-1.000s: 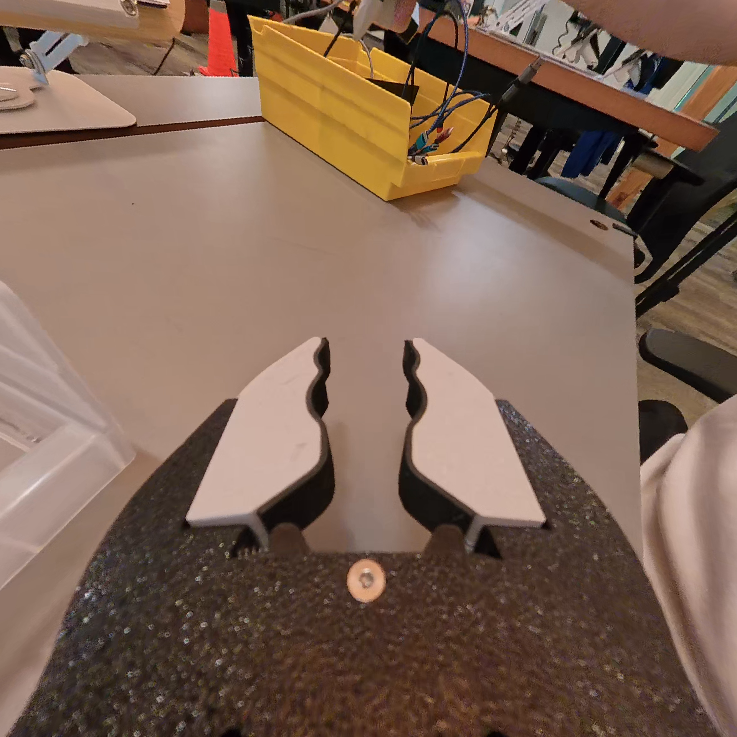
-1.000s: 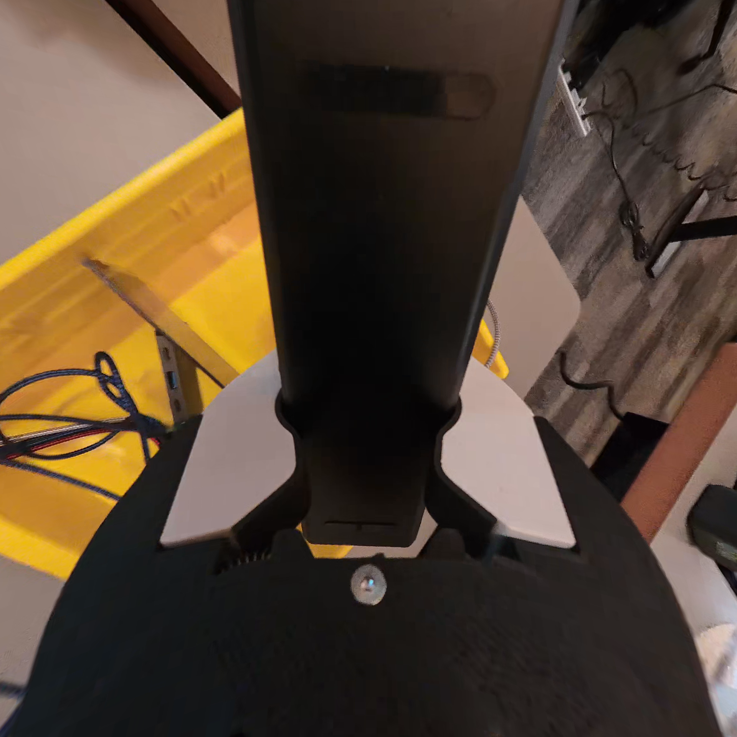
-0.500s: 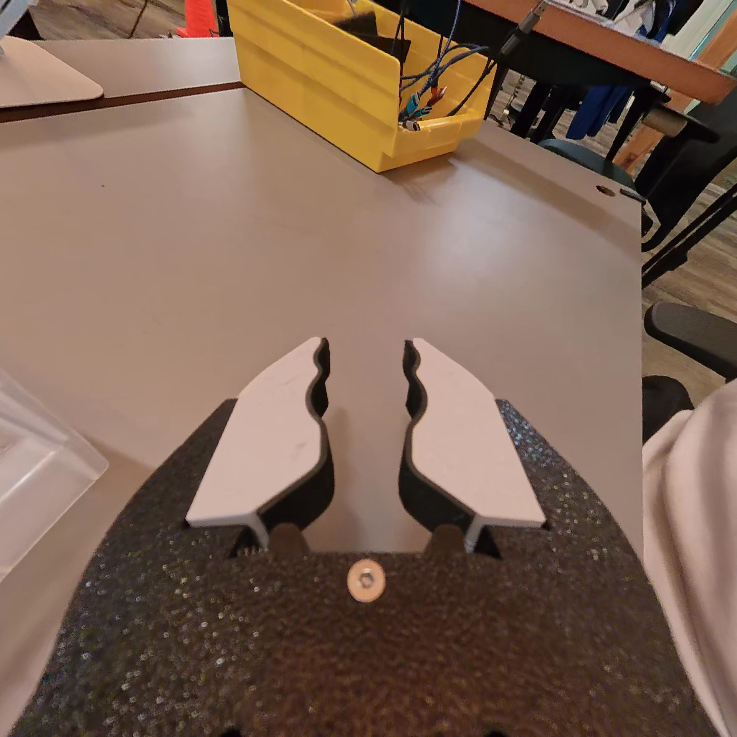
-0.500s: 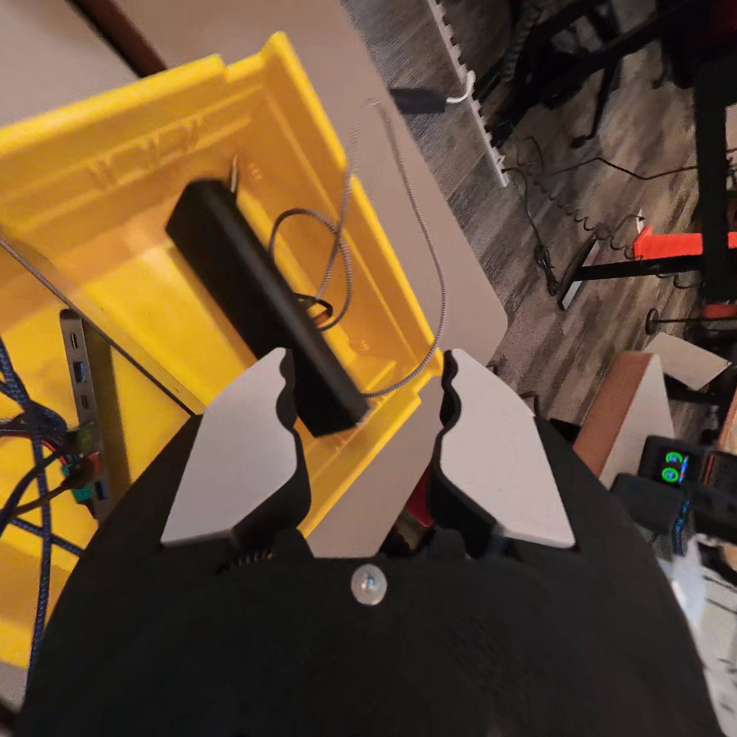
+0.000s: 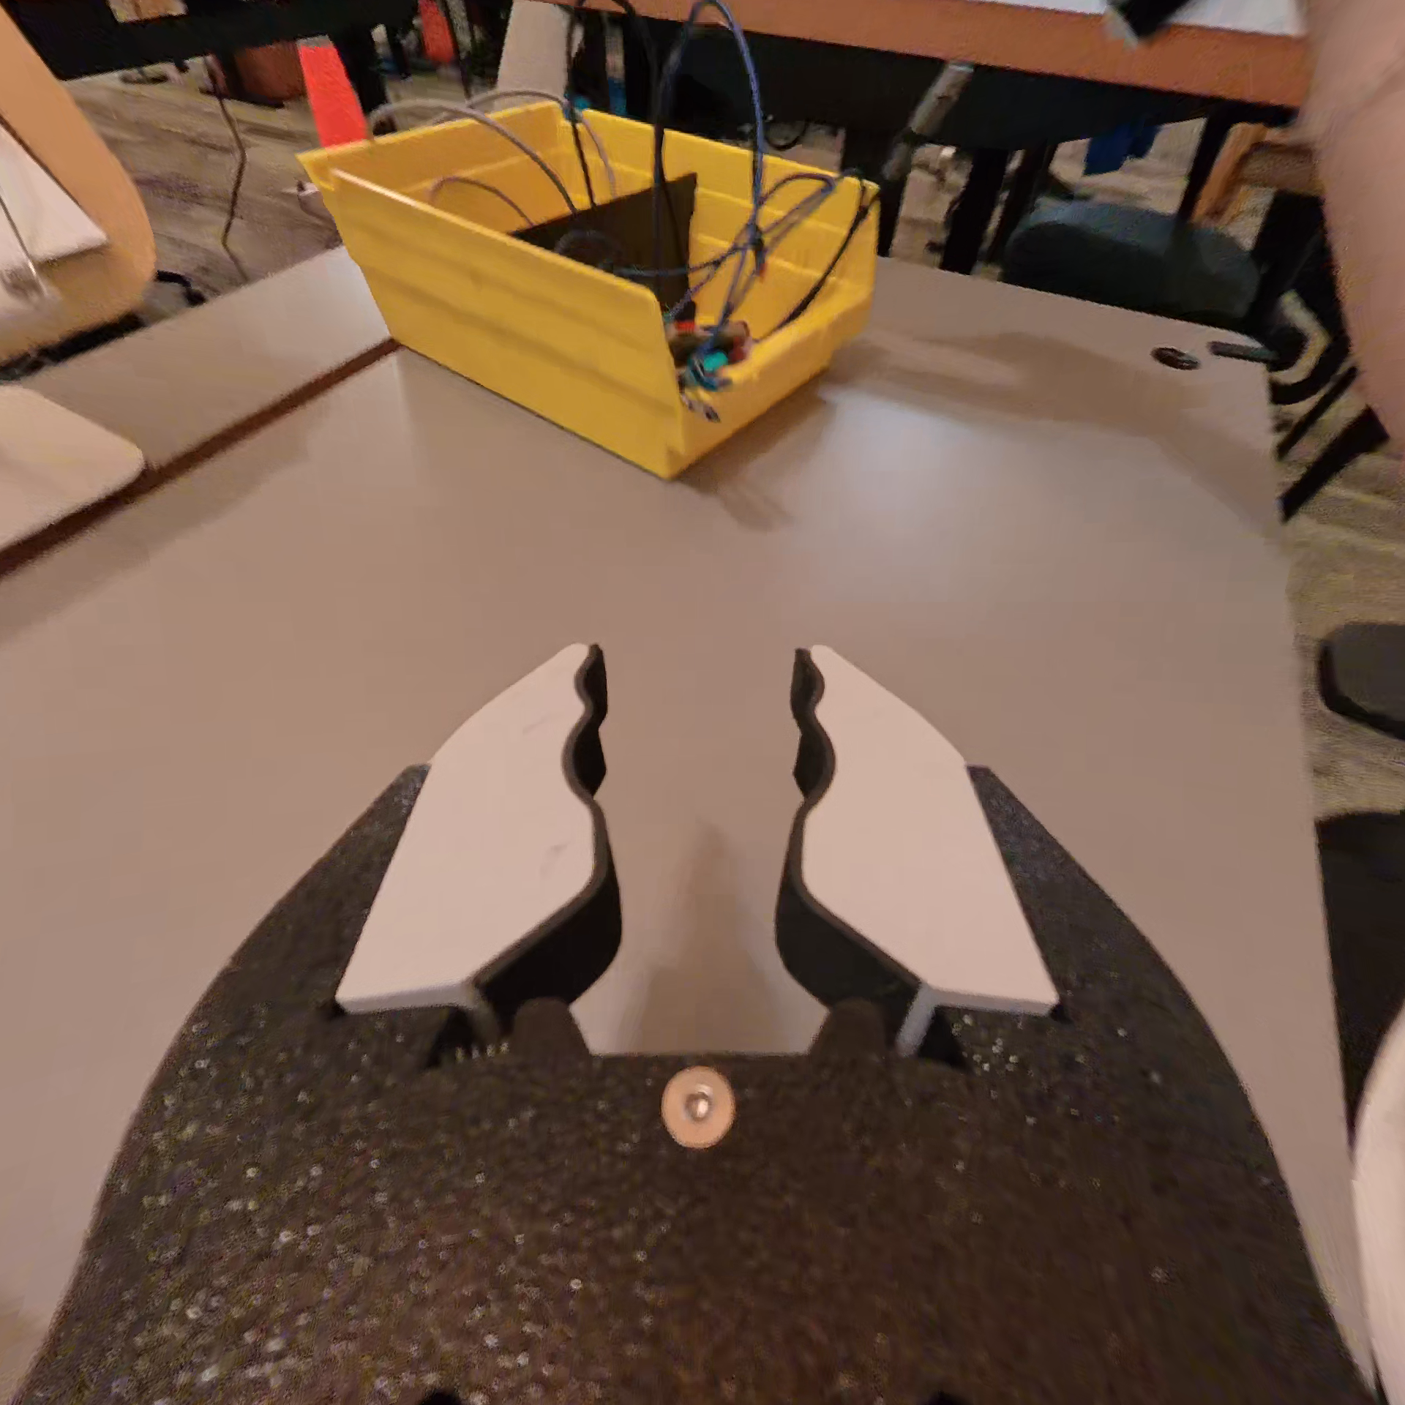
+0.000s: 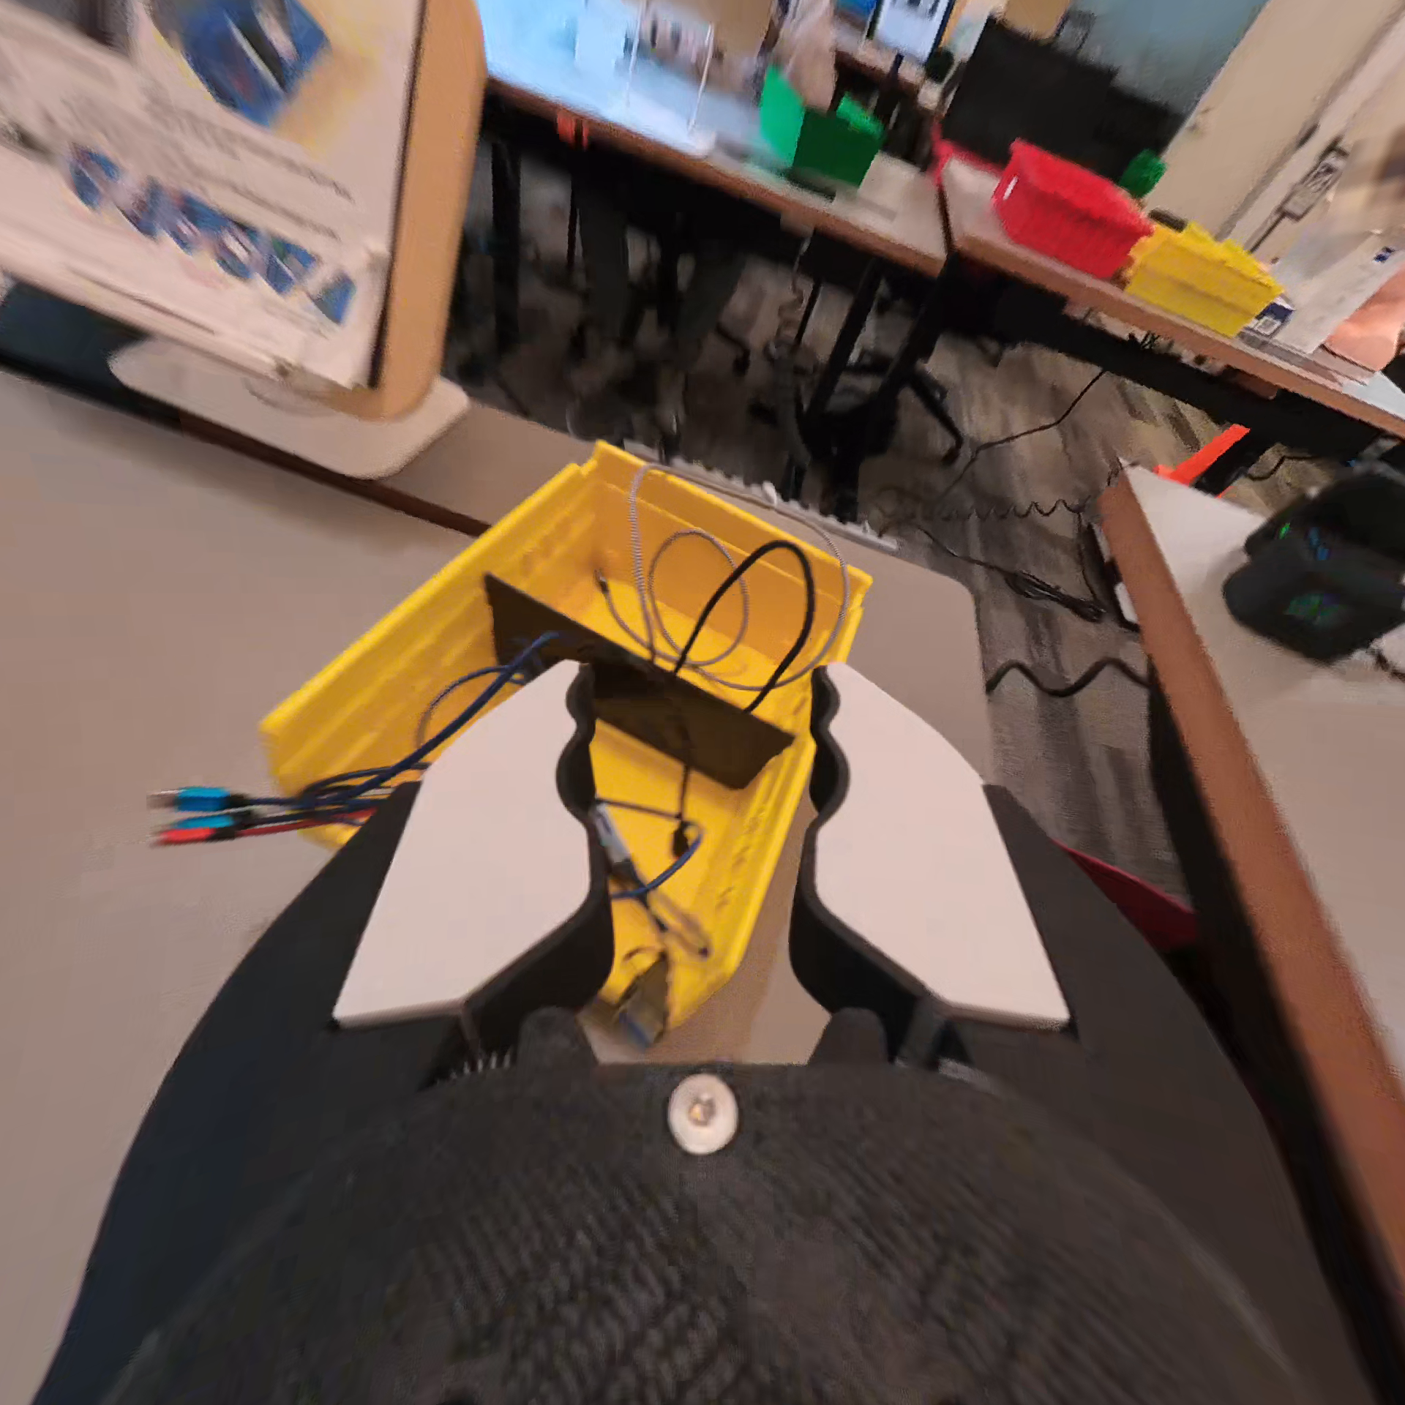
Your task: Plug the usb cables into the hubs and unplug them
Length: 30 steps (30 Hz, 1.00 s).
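A yellow bin (image 5: 532, 334) stands on the grey table (image 5: 912, 608), split by a black divider (image 5: 639, 228). Blue cables (image 5: 749, 152) arch out of it, and their coloured plugs (image 5: 707, 357) hang at its open end. My left gripper (image 5: 698, 661) is open and empty, low over the table and well short of the bin. My right gripper (image 6: 701, 677) is open and empty above the bin (image 6: 380, 699). A grey braided cable (image 6: 661, 562) and a black cable loop (image 6: 760, 562) lie beyond the divider (image 6: 684, 730). Blue and red plugs (image 6: 198, 802) hang out on the left. The black hub is hidden.
A slim grey device (image 6: 608, 832), blurred, lies in the bin's near compartment. A poster board (image 6: 190, 190) stands behind the table. A wood-edged desk (image 6: 1232, 760) runs along the right. A far table holds a red basket (image 6: 1064, 205). A pale sleeve (image 5: 1376, 1186) is at the right edge. Some 35 cm of space lies between my two pairs of fingers.
My right gripper let go of the long black hub, which dropped into the bin's far compartment, then pulled back and up. My left gripper stayed open and swung to face the bin.
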Tool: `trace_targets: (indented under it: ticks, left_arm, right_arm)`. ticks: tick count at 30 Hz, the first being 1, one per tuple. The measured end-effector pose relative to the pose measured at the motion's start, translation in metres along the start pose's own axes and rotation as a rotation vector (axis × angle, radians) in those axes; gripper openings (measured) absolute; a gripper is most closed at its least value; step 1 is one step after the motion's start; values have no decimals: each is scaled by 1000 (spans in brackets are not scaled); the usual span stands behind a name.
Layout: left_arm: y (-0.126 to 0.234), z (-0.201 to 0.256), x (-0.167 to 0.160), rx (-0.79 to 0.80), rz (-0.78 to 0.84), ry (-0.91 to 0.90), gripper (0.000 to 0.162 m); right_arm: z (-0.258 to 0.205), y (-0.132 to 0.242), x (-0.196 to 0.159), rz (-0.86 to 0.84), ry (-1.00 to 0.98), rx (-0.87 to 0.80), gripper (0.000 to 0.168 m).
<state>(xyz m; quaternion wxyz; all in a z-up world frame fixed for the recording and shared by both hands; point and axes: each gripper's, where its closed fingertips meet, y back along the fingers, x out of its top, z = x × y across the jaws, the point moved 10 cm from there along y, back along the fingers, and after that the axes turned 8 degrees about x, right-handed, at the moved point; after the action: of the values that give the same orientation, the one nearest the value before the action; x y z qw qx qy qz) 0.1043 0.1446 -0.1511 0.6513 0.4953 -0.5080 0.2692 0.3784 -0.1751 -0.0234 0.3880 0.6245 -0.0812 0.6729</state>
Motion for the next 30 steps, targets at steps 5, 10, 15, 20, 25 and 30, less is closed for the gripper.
trace_targets:
  ticks: [5, 10, 15, 20, 25, 30]
  left_arm:
    - [-73, -13, 86, -1, -105, 68, 58]
    - [-173, -34, 140, 18, -337, 194, 64]
    - [-249, -45, 151, 114, -581, 318, 65]
    - [-301, -44, 123, 194, -772, 332, 68]
    - [-306, -36, 100, 258, -826, 197, 17]
    - [-245, -33, 77, 145, -838, 85, 15]
  right_arm:
    - [-43, 35, -64, 134, -136, 42, 46]
    - [-49, 35, -81, 63, -110, 17, 50]
    - [-47, 48, -72, 147, -110, 9, 58]
    - [-48, 52, -69, 172, -125, 57, 62]
    - [-54, 56, -62, 214, -120, 108, 63]
    - [-60, 60, -54, 233, -93, 121, 63]
